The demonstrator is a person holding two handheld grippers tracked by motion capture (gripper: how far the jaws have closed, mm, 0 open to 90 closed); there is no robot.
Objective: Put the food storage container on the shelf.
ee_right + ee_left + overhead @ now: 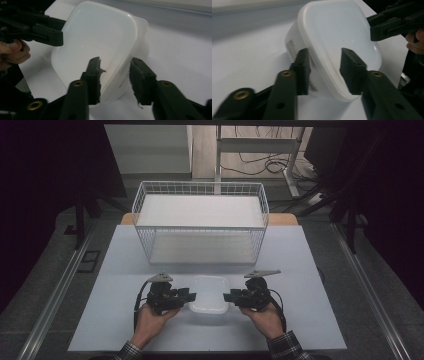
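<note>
On table (300, 320) near front edge, white lidded box (209, 294) is flanked: left gripper (192, 296) jaws wide, straddling its left rim; right gripper (226, 296) jaws wide over right rim. Both should be closed evenly before lifting. Box is translucent plastic, rounded corners, side label; basket (200, 220) sits behind.

open table (300, 320) around the white container (209, 294); beyond it, wire basket (200, 222) across the far half

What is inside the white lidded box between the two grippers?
Cannot tell: the box is closed by its opaque white lid, so any contents are hidden. Both grippers, left and right, straddle its edges on the table.
</note>
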